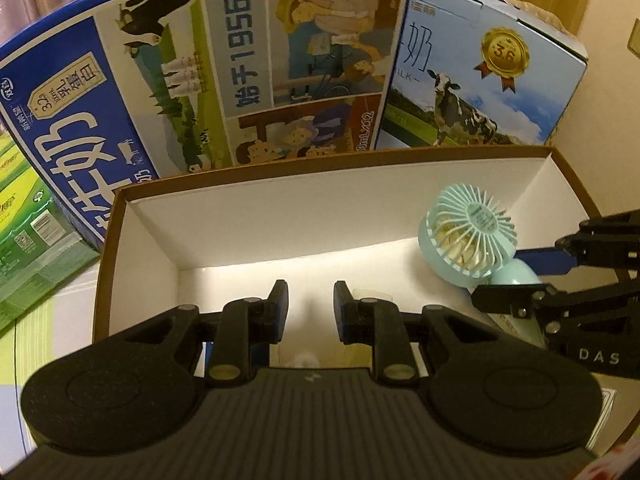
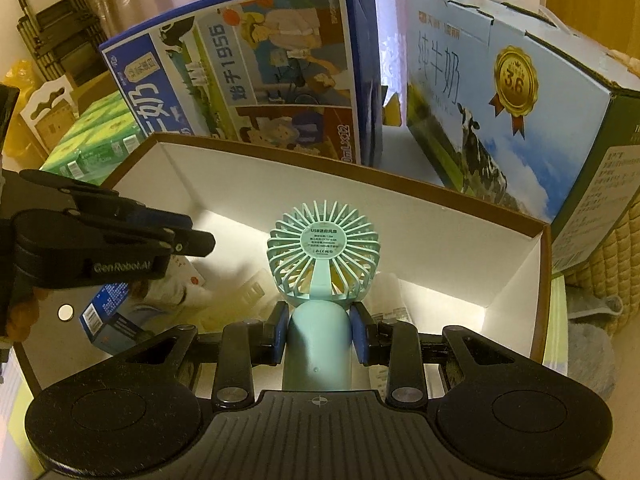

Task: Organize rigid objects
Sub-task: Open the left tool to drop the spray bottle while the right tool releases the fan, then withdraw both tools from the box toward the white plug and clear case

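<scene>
A light blue handheld USB fan (image 2: 323, 256) is held by its handle in my right gripper (image 2: 319, 334), which is shut on it over the open brown box with white inside (image 2: 400, 196). The fan head stands upright above the box floor. In the left wrist view the fan (image 1: 468, 236) and the right gripper (image 1: 532, 276) come in from the right. My left gripper (image 1: 310, 312) is open and empty over the left part of the box (image 1: 256, 216); it also shows at the left of the right wrist view (image 2: 188, 236).
Small items lie in the box: a blue carton (image 2: 106, 320), a white packet (image 2: 180, 284), clear wrapped pieces (image 2: 252, 288). Two milk cartons stand behind: dark blue (image 2: 256, 76) and light blue (image 2: 500, 108). Green packs (image 2: 92, 144) lie left. A grey cushion (image 2: 592, 344) is right.
</scene>
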`<state>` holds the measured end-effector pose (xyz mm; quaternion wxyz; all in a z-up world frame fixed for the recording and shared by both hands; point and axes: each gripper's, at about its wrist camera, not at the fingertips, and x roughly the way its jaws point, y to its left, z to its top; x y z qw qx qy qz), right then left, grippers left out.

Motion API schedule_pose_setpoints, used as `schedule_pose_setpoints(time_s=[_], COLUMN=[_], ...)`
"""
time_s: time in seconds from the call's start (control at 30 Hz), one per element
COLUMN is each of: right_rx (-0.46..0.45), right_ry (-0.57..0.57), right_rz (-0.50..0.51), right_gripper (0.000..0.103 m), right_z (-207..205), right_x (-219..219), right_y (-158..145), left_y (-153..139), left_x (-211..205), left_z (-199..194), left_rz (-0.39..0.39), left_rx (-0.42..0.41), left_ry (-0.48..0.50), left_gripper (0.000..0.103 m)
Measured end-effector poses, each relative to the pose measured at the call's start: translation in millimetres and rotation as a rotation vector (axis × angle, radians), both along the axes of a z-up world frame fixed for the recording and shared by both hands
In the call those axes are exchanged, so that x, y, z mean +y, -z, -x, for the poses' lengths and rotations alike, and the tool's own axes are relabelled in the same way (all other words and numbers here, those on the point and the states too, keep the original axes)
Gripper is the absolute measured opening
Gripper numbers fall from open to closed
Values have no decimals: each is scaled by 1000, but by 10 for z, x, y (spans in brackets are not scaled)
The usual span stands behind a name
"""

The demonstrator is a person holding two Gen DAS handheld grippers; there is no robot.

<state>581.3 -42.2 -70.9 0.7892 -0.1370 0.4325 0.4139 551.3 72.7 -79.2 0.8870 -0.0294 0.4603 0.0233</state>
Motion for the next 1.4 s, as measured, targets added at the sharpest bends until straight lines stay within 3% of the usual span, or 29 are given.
schedule_pose_setpoints(time_s=[0.3, 0.4, 0.47, 0.6, 0.7, 1.03, 1.4], right_rx=[11, -10, -7, -15, -17, -16, -30], right_ry=[9, 12, 14, 6, 9, 40, 71], right_rz=[-10, -32, -30, -26, -19, -28, -102], right_gripper=[30, 30, 33, 52, 55, 57, 58], right_z=[-26, -17, -16, 21, 50, 173, 469], right_x=[21, 37, 46, 6, -43, -203, -409], right_y=[27, -2, -25, -65, -89, -185, -504], left_y=[-14, -25, -38, -76, -103, -219, -536], left_x=[81, 88, 93, 109, 99, 60, -1], left_z=[39, 62, 75, 124, 166, 320, 623], left_rz=[-2, -1, 3, 17, 10, 25, 46], left_rx=[9, 12, 12, 15, 17, 11, -41], left_ry=[-21, -22, -20, -24, -22, -21, -14], left_gripper=[25, 32, 36, 47, 51, 51, 51])
